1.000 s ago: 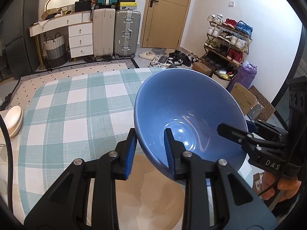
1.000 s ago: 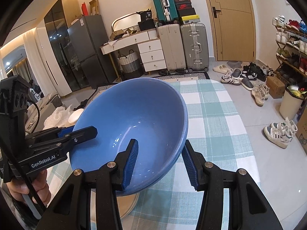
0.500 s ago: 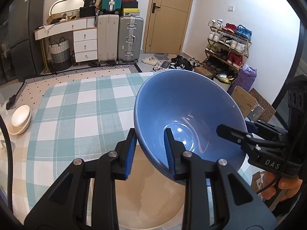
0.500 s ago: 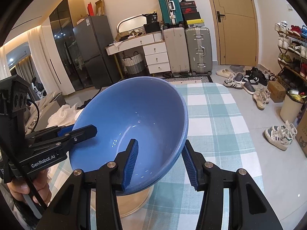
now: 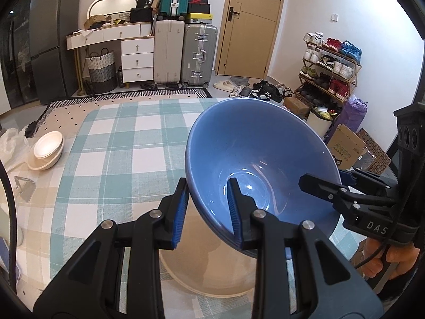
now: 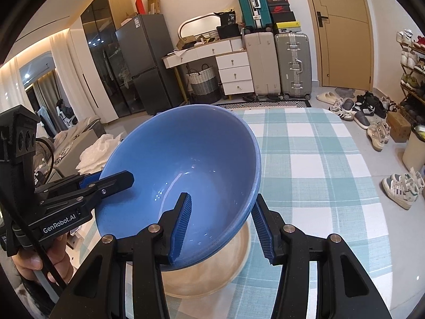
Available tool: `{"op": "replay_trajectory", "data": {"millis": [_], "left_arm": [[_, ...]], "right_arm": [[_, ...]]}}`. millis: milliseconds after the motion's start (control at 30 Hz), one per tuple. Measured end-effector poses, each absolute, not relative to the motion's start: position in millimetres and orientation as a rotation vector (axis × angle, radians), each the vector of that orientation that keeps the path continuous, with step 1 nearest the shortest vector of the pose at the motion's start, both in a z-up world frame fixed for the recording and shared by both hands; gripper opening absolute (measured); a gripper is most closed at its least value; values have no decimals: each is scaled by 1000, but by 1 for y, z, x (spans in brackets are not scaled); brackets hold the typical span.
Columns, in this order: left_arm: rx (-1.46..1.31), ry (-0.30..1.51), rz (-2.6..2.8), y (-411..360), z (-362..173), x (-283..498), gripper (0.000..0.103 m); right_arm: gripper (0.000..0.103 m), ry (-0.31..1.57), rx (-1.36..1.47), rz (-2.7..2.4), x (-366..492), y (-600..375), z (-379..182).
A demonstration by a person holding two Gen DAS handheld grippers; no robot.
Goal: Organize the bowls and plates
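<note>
Above the round beige plate (image 5: 212,273) on the checked tablecloth (image 5: 111,159): glossy blue ceramic bowl (image 5: 255,159), pinched at opposite rims by left gripper (image 5: 207,210) and right gripper (image 6: 220,223). Probably heavy, slippery, breakable; best gripped deep over the rim.

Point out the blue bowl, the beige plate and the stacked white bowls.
blue bowl (image 5: 265,159), left wrist view, inner wall.
beige plate (image 6: 212,279), right wrist view, bare surface.
stacked white bowls (image 5: 47,148), left wrist view, top bowl.
</note>
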State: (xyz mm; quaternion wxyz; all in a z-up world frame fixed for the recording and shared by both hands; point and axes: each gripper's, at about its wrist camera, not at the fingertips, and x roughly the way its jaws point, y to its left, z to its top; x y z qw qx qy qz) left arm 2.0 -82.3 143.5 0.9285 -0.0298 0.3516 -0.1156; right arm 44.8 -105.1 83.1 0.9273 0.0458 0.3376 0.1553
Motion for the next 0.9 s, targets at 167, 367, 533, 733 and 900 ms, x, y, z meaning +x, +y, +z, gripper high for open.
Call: {"op": "replay_trajectory", "data": {"millis": [167, 367, 533, 733, 900], "left_arm": [[-65, 738, -201, -68, 129, 8, 26], [-64, 766, -173, -62, 113, 19, 26], [-65, 785, -158, -61, 99, 31, 26], [-60, 808, -147, -63, 80, 50, 26], [-53, 827, -144, -68, 67, 61, 26]], "right_arm": [[49, 713, 89, 340, 55, -93, 70], [49, 737, 90, 351, 67, -85, 56], [49, 761, 84, 356, 78, -83, 47], [49, 773, 81, 359, 87, -85, 38], [49, 788, 93, 359, 95, -91, 29]]}}
